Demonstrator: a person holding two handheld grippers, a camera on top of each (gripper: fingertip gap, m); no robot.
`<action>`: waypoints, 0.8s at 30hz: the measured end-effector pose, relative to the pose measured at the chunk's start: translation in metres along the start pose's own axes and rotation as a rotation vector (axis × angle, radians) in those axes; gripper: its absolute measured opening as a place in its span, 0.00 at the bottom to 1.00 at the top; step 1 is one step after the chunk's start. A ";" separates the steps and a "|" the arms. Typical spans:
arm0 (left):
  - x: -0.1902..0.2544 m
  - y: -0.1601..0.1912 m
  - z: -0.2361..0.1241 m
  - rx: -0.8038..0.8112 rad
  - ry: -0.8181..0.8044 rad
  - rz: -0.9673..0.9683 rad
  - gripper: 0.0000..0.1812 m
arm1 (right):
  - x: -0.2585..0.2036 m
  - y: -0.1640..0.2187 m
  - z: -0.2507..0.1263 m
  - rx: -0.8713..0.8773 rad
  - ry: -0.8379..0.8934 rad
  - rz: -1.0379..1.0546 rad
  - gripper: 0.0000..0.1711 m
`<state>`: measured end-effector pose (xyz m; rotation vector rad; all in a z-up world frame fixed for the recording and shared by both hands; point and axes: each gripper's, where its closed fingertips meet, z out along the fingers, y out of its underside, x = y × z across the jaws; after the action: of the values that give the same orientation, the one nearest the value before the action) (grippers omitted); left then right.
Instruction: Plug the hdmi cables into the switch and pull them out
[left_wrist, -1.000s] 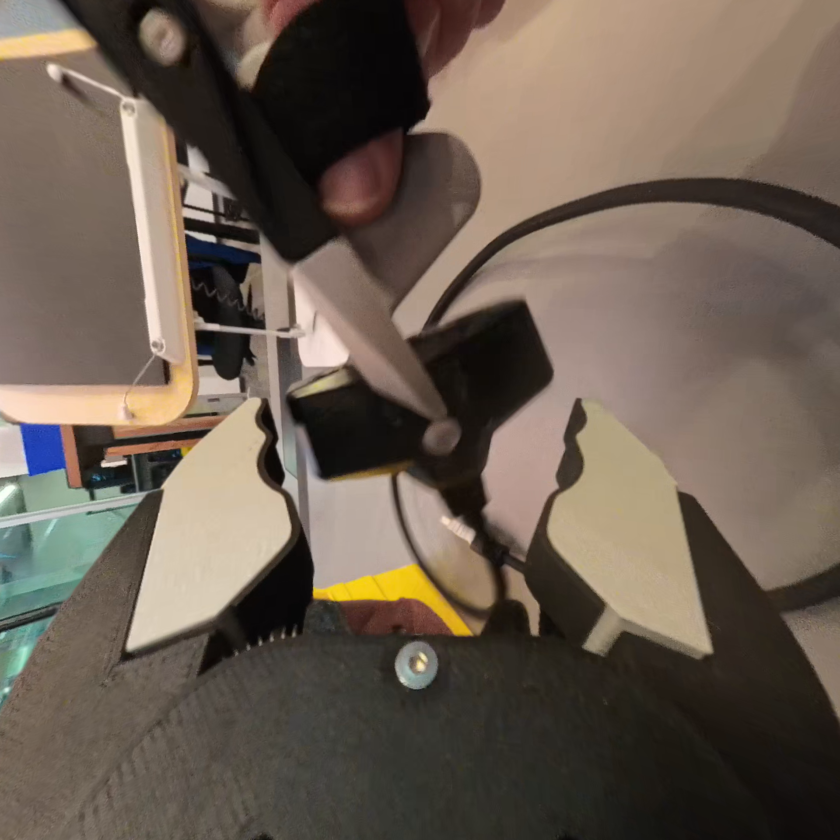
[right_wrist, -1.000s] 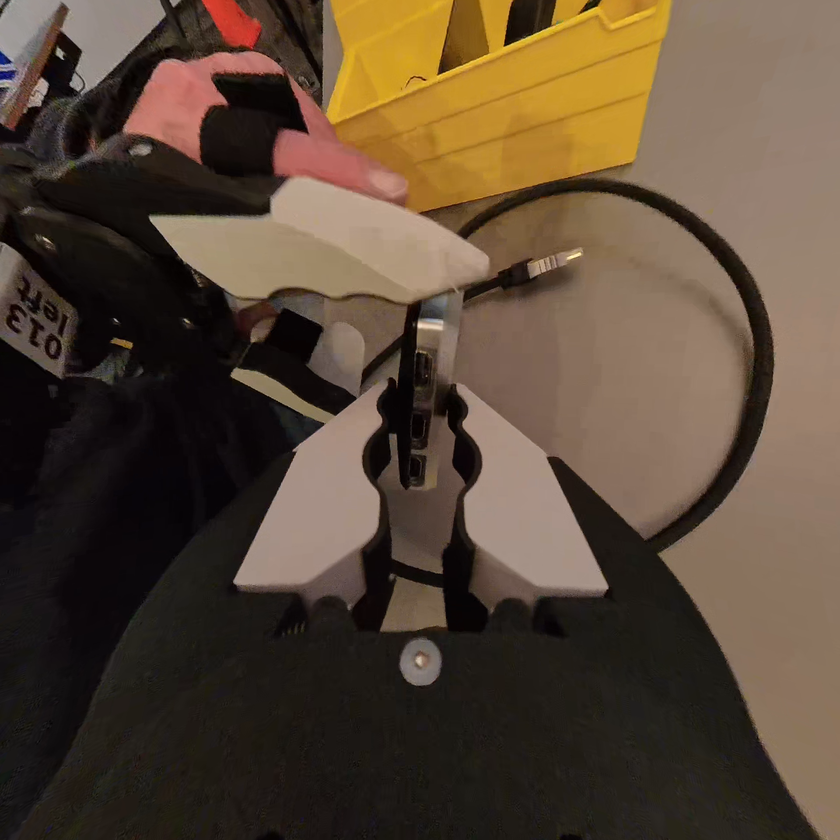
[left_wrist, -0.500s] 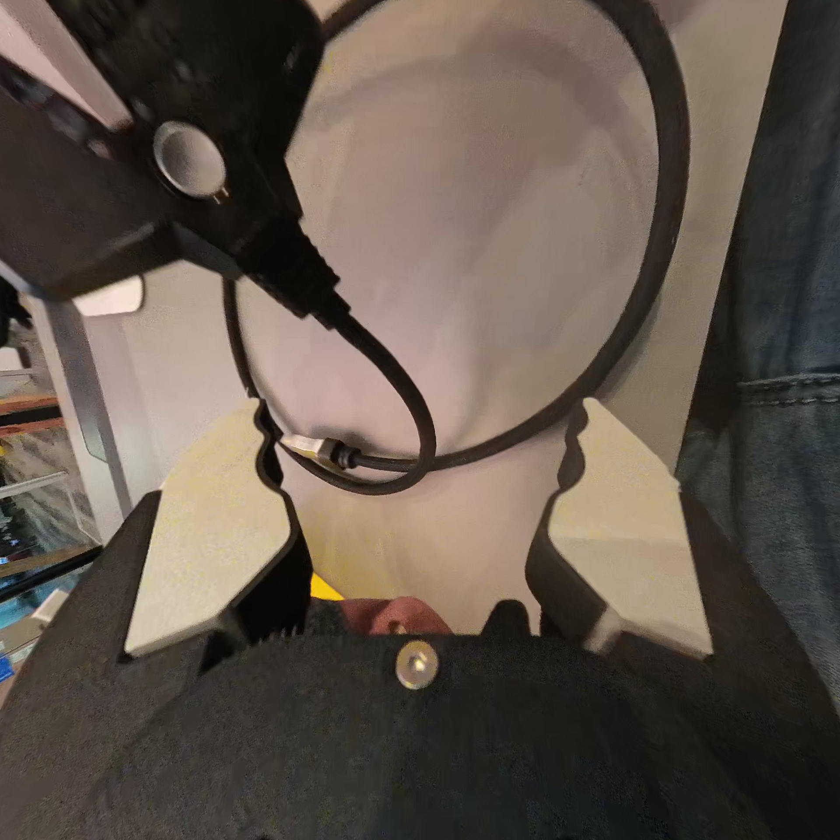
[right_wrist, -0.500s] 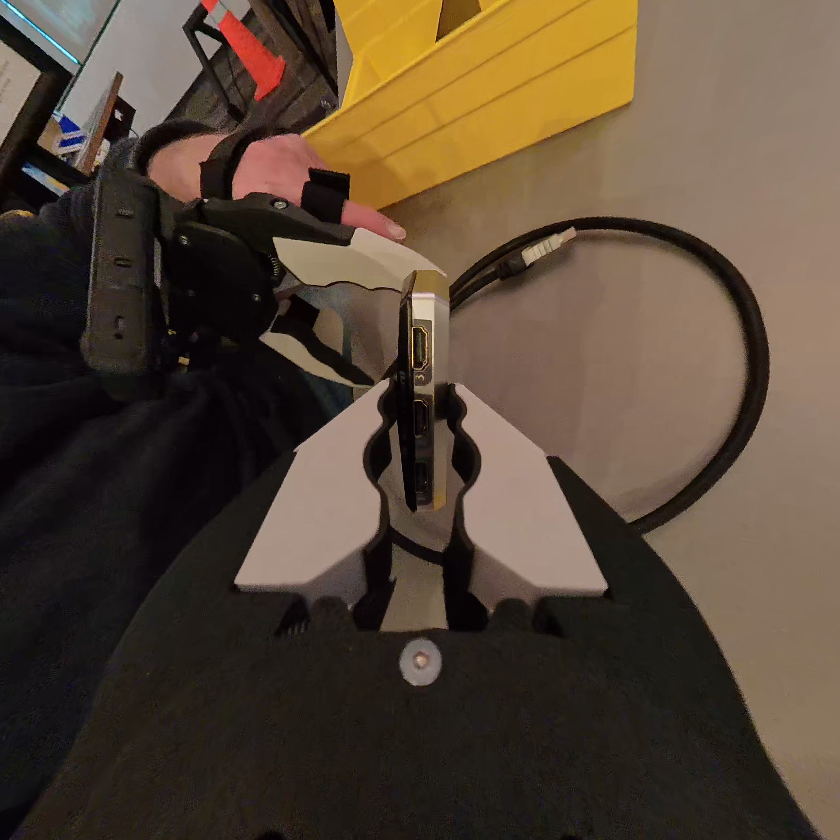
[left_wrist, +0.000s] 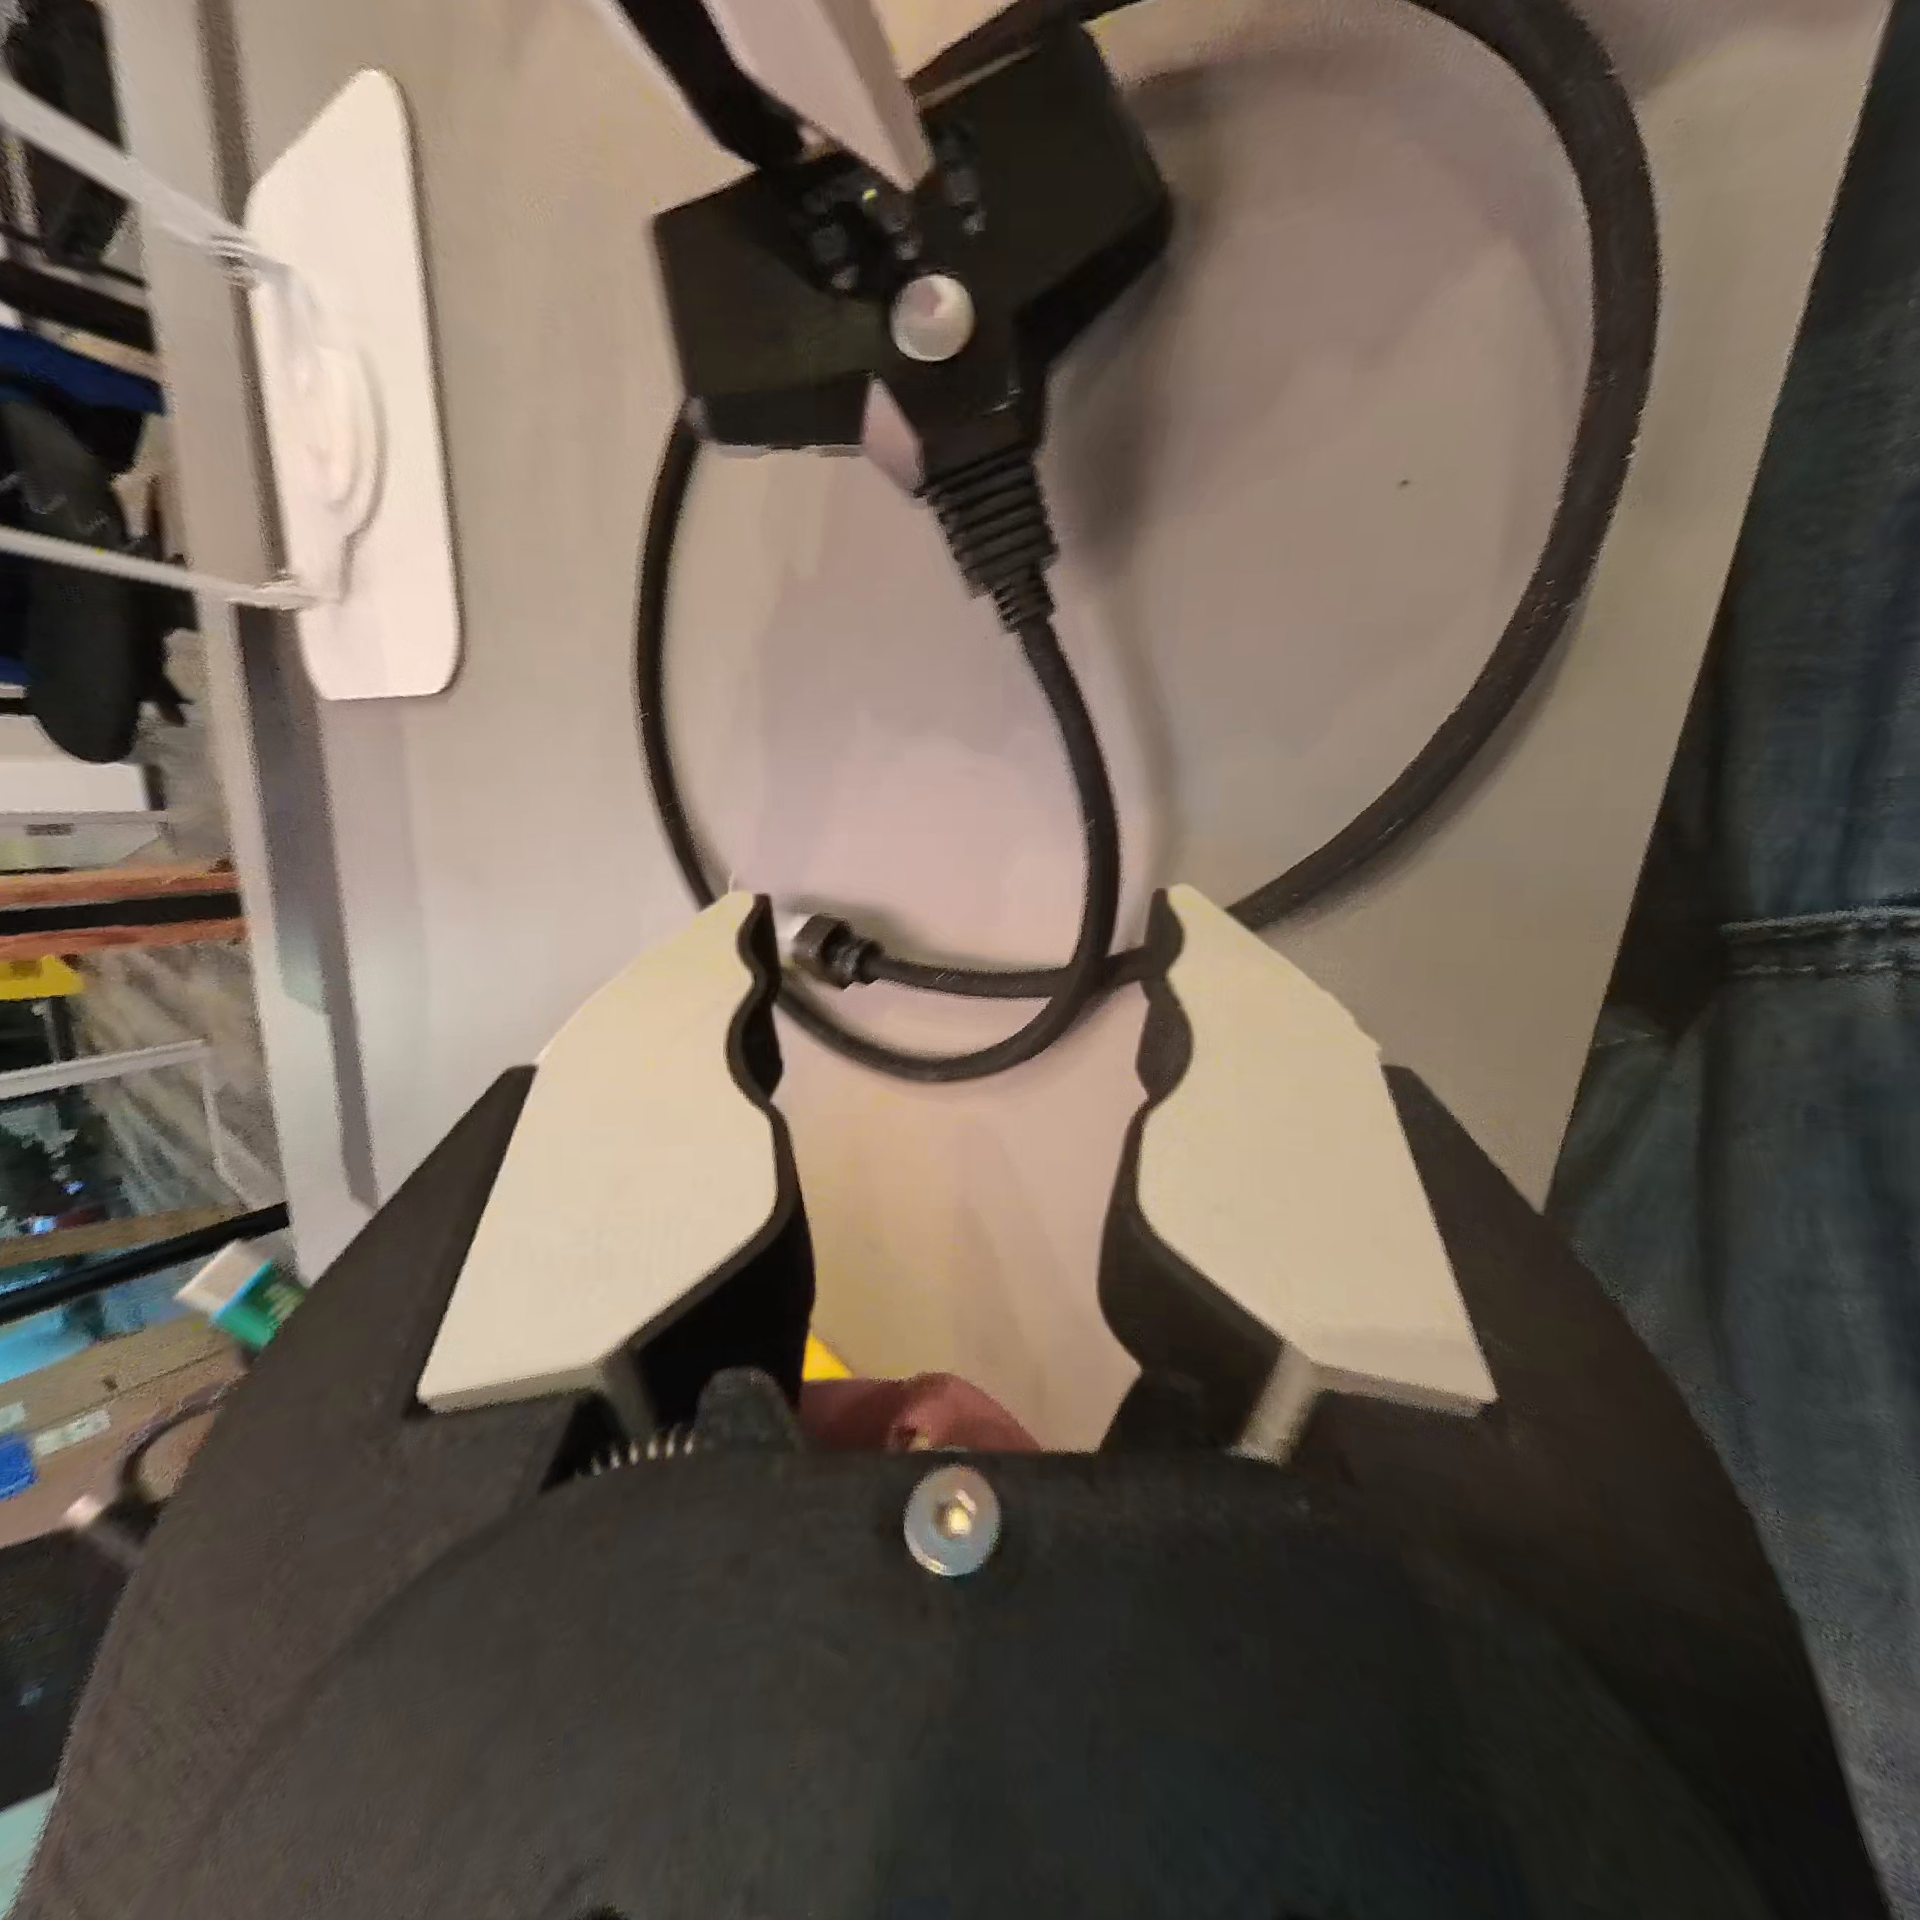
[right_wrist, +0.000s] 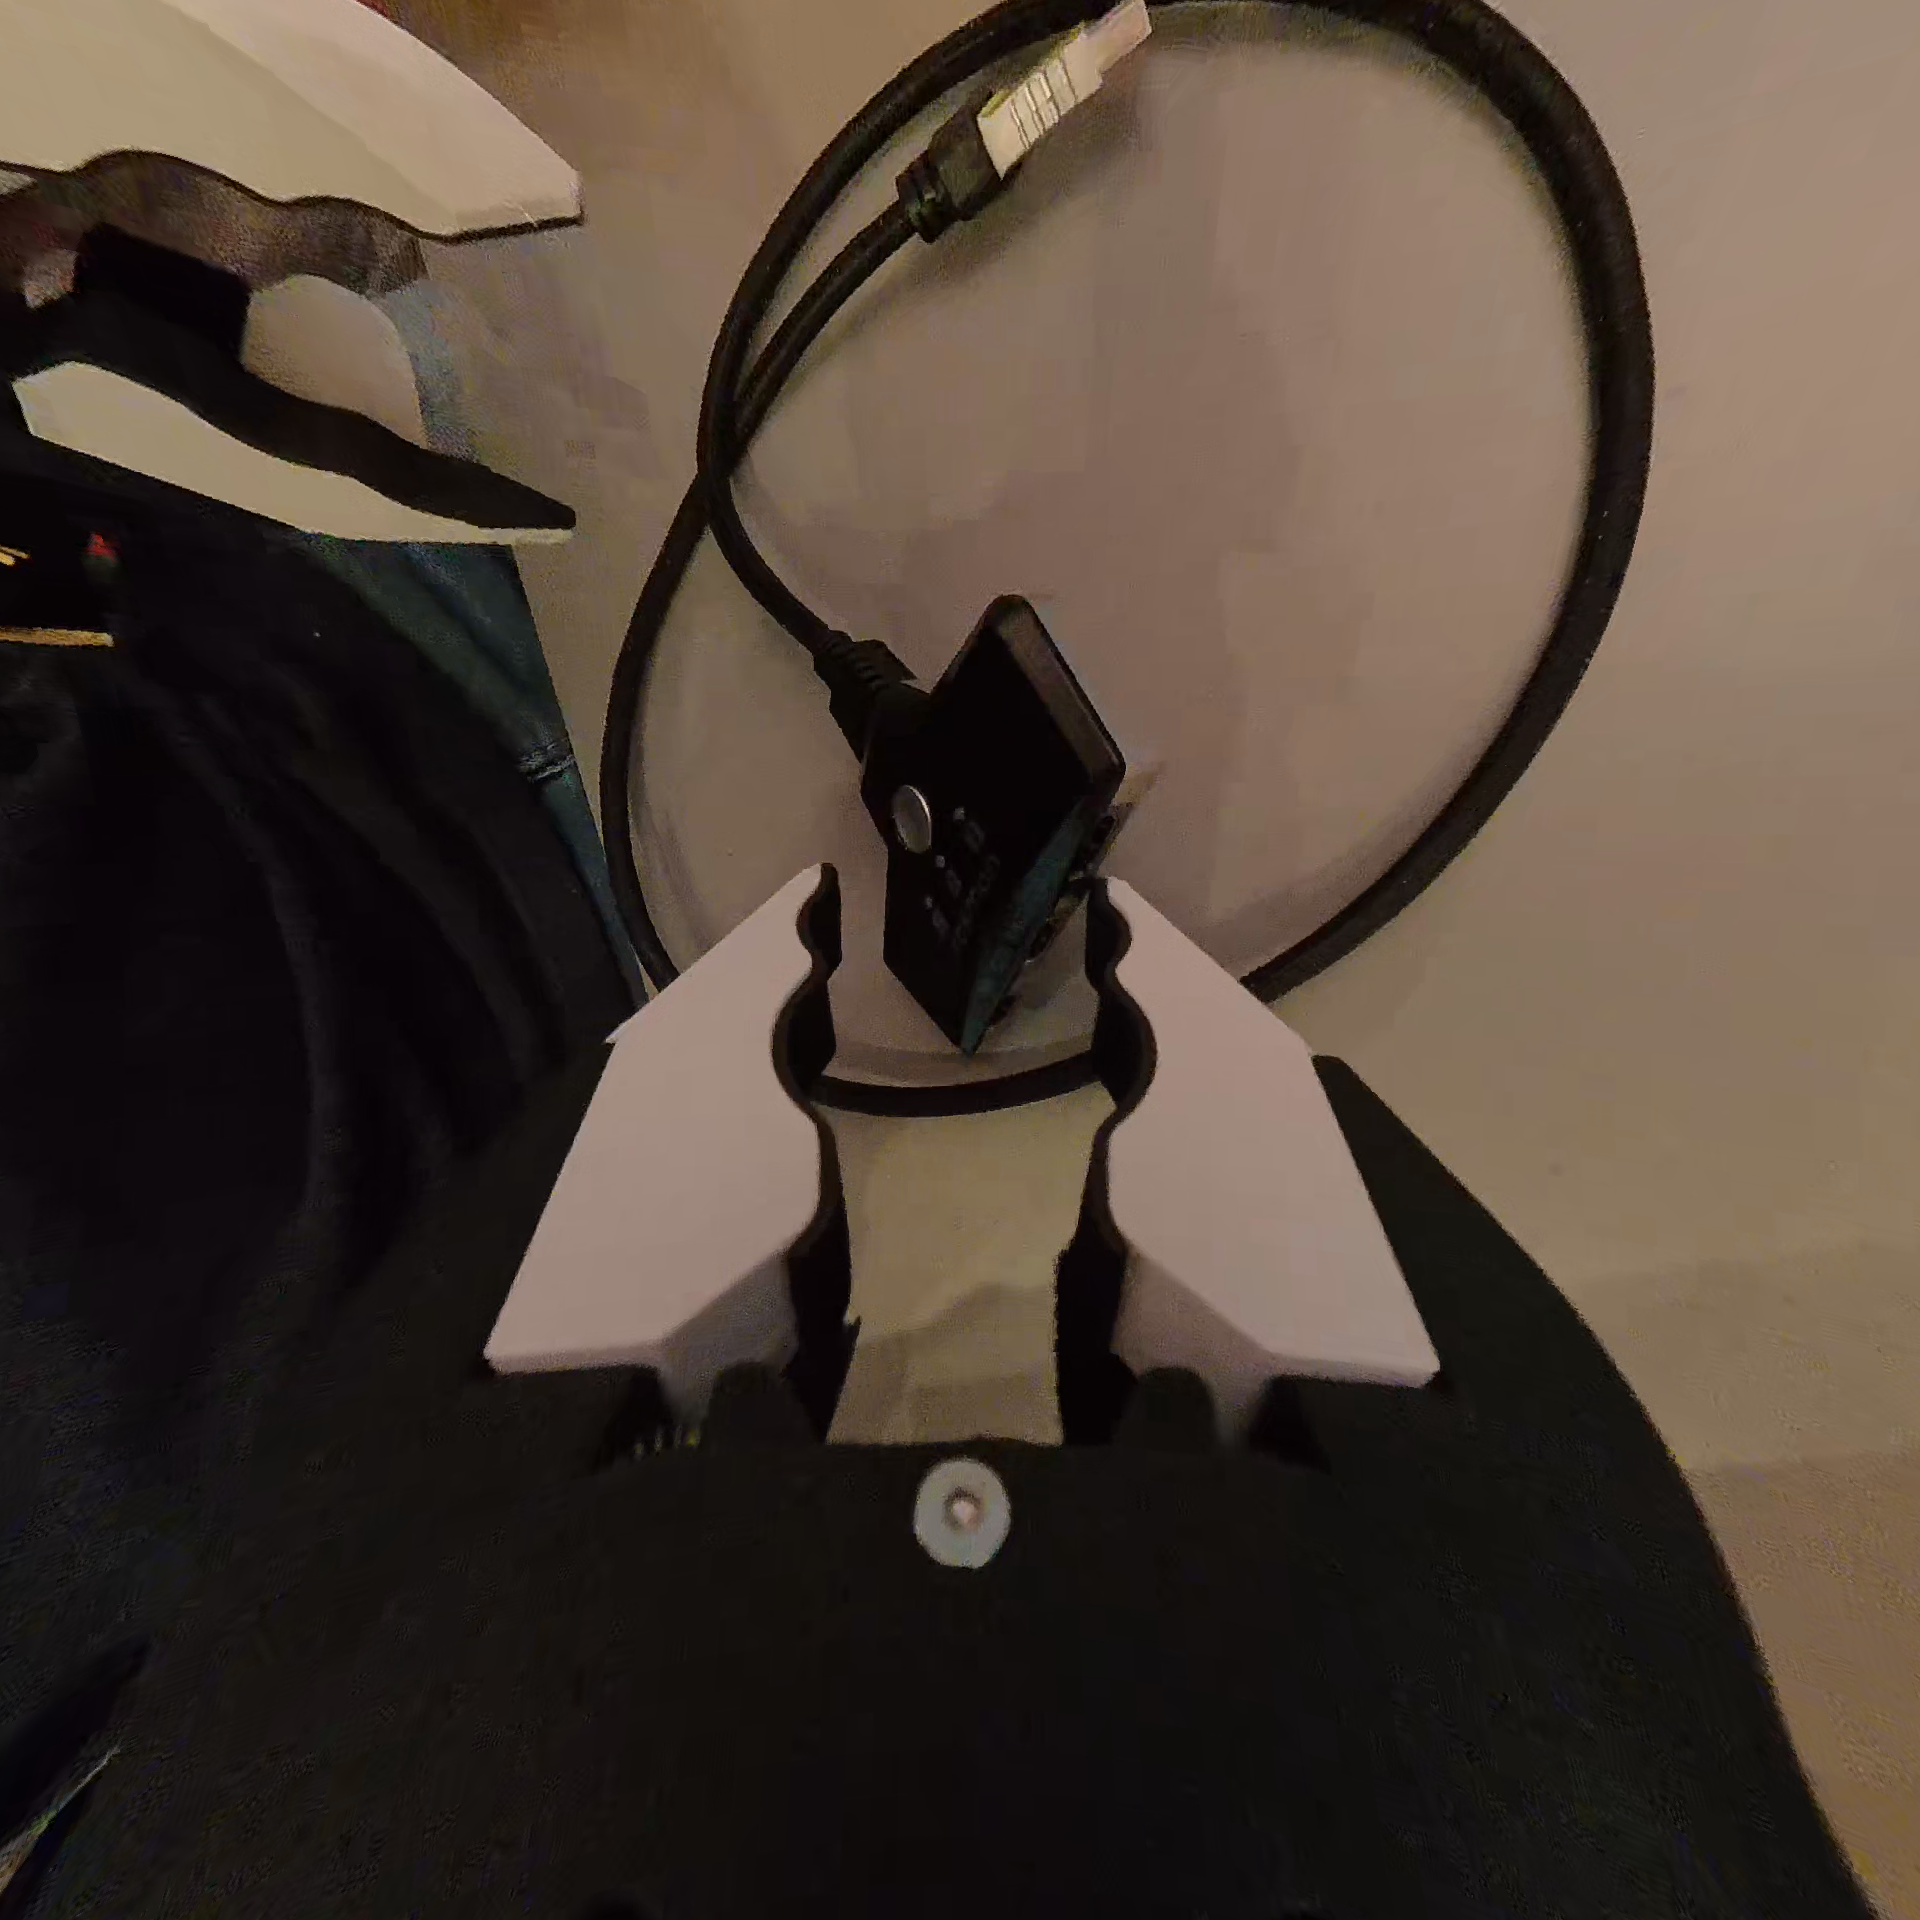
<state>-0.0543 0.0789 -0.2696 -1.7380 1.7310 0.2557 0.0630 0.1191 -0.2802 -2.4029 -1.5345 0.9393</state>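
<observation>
The right gripper (right_wrist: 961, 935) points down at the table (right_wrist: 1714, 935), its jaws parted around the black switch (right_wrist: 987, 831), which stands tilted between the tips; contact is unclear. The left gripper (left_wrist: 961, 935) is spread wide, nothing in it. A cable plug (left_wrist: 821, 940) lies just beyond its left fingertip. The thick black cable (right_wrist: 1600, 468) loops from 7 round to 12 o'clock, bare tabletop beyond.

Each camera sits just behind its own tool, looking forward along the fingers and down at the pale surface (left_wrist: 1299, 582) from close range. Both views share the black switch (left_wrist: 914, 270) (right_wrist: 987, 821) and the looped cable (left_wrist: 1600, 520) (right_wrist: 1621, 520), seen from roughly opposite sides.
</observation>
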 end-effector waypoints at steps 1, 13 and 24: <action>-0.009 0.002 -0.008 0.003 -0.034 -0.007 0.35 | 0.000 -0.001 -0.002 0.012 0.002 -0.003 0.27; -0.083 0.229 -0.122 -0.436 -0.232 -0.483 0.23 | 0.000 -0.004 0.004 0.045 0.005 -0.035 0.24; -0.013 0.323 -0.087 -0.716 0.225 -0.421 0.18 | -0.006 -0.006 0.008 0.049 -0.027 -0.053 0.22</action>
<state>-0.3883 0.0707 -0.2967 -2.6868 1.4549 0.5556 0.0520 0.1151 -0.2815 -2.3143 -1.5571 0.9904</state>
